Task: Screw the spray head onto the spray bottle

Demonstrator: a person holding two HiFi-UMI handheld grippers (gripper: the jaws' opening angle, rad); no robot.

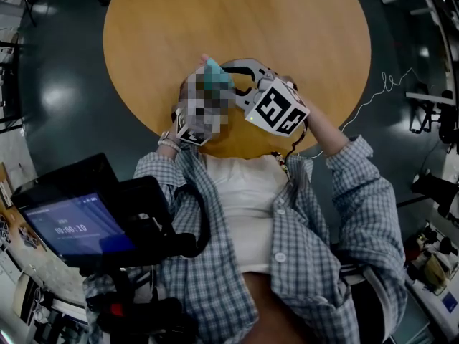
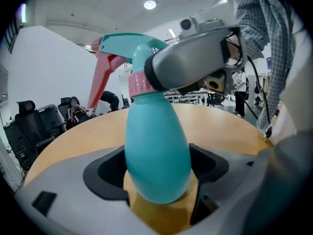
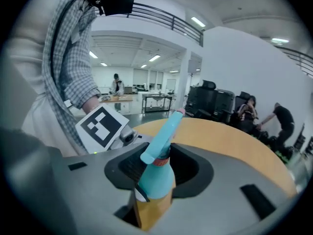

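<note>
Head view takes in the round wooden table [image 1: 143, 63], with both grippers meeting near the table's lower edge, at the middle of the frame. Between them is the teal spray bottle [image 2: 156, 151].

In the left gripper view the bottle fills the centre and stands upright, its long axis running bottom to top of the frame. The left gripper [image 2: 159, 173] is clamped on the bottle's wide belly, with 1 dark pad against each flank. Whether the base rests on the wood or hangs just above it I cannot tell.

The right gripper [image 3: 159, 170] enters that view from the upper right, lying crosswise to the bottle's axis. Its 2 jaws appear closed on the neck just under the spray head [image 2: 124, 45]. It is therefore the nearer tool to the head. Any turning would go about the upright axis while the left gripper steadies the body.

The head sits directly on top, with its pink collar [image 2: 139, 84] at the neck and the pink trigger [image 2: 100, 80] pointing to the frame's left. How far the collar is threaded on cannot be judged.

No brand or label shows on the bottle. The marker cube [image 1: 280, 110] carries only black-and-white squares. A screen [image 1: 72, 228] at the lower left of the head view reads 00:00:10.
</note>
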